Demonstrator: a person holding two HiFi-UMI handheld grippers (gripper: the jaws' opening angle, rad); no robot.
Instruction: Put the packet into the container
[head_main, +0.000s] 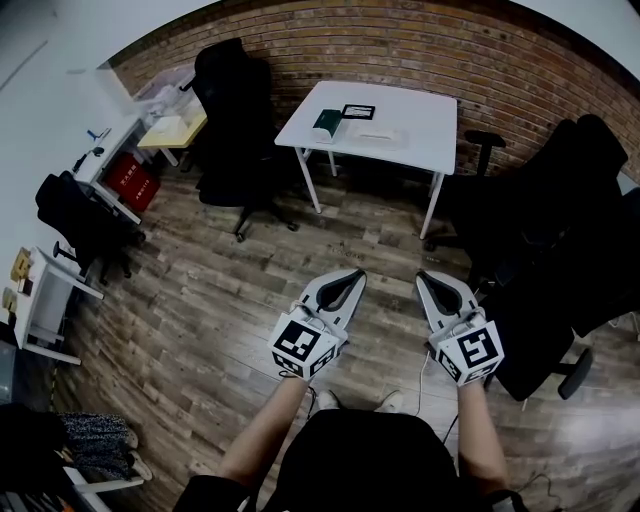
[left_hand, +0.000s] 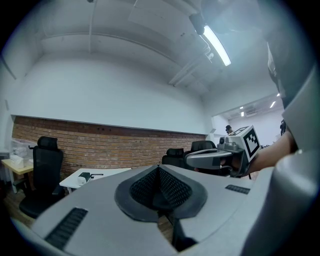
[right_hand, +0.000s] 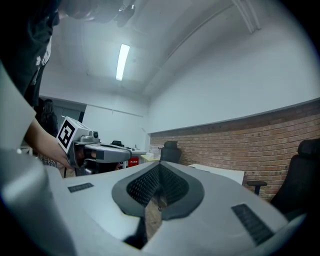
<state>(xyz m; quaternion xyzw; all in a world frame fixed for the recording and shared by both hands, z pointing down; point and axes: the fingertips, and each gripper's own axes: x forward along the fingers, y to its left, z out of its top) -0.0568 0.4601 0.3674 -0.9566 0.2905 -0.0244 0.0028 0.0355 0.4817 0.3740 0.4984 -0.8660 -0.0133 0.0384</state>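
L gripper (head_main: 352, 278) & R gripper (head_main: 428, 280) are hanging side by side over the wood floor (head_main: 200, 300), well short of the white table (head_main: 425, 115), both pointing toward it. Each one's jaws are sitting pressed together w/ nothing between them. The packet (head_main: 327, 123), dark green, is lying on the table's left part. The container (head_main: 379, 135), pale & flat, is resting just right of it. A flat black item (head_main: 357, 111) is lying behind both. A black chair (head_main: 235, 120) is standing left of the table, a second chair (head_main: 585, 200) to its right.
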